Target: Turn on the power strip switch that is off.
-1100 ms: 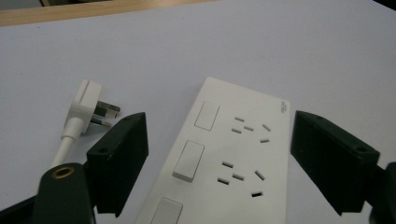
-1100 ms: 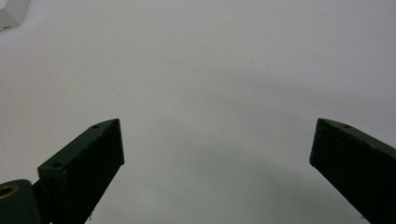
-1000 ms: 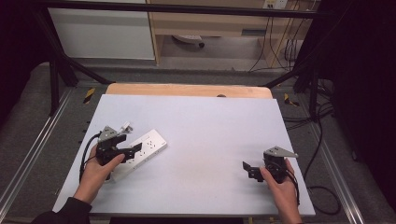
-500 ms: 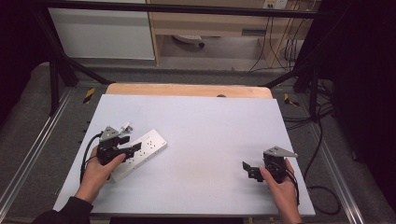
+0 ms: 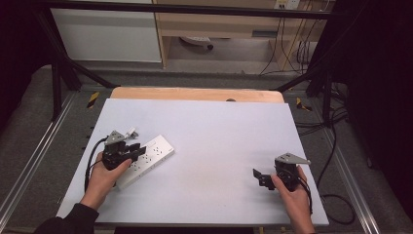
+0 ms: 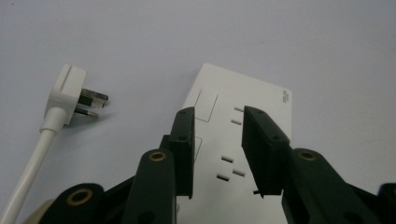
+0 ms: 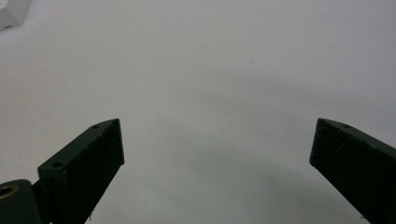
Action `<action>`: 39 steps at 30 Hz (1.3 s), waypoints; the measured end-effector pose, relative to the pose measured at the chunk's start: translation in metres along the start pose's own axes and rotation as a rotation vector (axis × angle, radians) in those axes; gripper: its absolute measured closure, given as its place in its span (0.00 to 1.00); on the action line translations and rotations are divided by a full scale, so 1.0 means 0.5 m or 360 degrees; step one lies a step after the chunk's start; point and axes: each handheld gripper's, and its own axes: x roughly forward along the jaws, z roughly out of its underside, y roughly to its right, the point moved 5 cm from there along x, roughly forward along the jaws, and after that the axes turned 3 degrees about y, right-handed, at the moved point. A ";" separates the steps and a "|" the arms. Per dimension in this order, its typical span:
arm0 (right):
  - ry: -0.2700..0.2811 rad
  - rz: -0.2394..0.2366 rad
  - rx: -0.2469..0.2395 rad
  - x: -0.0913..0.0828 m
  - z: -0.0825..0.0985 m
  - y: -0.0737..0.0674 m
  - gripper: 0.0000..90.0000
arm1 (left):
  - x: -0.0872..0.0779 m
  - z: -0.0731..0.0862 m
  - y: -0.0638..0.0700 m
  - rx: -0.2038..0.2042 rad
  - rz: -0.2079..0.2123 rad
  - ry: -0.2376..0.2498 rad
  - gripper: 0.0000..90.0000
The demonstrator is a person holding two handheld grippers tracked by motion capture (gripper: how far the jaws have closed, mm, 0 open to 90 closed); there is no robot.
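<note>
A white power strip (image 5: 157, 153) lies slantwise on the left of the white table (image 5: 214, 126). My left gripper (image 5: 138, 151) hovers over its near end. In the left gripper view its black jaws (image 6: 215, 116) stand a little apart above the socket face of the power strip (image 6: 264, 100); they have just been closing, with nothing pinched between them. A white plug (image 6: 70, 93) with its cable lies just left of the strip, also seen as the plug (image 5: 130, 131). My right gripper (image 5: 260, 177) rests open at the table's right front; its jaws (image 7: 217, 149) frame bare tabletop.
A wooden board edge (image 5: 195, 93) runs along the table's far side. Black frame bars and floor cables (image 5: 292, 58) surround the table. A corner of the power strip (image 7: 10, 11) shows at the top left of the right gripper view.
The left gripper's jaws have narrowed over the power strip. Both hands have stayed where they were, and the strip has not shifted.
</note>
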 end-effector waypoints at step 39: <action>-0.0002 -0.0004 -0.0005 0.000 0.000 0.000 0.04 | 0.015 0.016 -0.029 -0.0017 -0.0035 -0.0099 1.00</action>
